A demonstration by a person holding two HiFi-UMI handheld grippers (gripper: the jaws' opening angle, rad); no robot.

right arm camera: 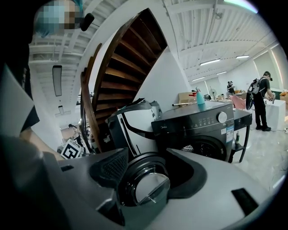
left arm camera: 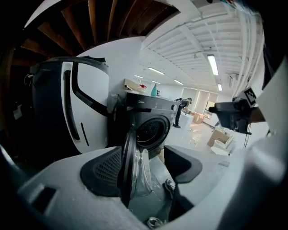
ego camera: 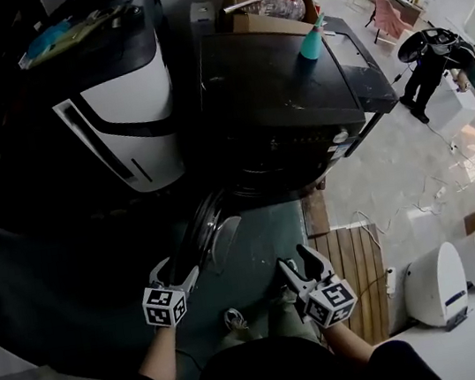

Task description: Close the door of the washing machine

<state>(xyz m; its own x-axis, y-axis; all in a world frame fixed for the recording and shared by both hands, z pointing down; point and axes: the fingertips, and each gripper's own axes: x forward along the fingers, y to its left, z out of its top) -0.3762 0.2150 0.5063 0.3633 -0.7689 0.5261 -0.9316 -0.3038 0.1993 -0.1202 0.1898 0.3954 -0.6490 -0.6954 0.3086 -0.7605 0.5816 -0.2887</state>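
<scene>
Foreground: left tongs spread, with the rim of the open door seen edge-on between them, pads not closed on it. Alongside, right tongs likewise spread and empty, aimed at the same door. Behind, door swung out from the front of the dark washing machine. On top, a teal bottle; to its left, a white appliance.
</scene>
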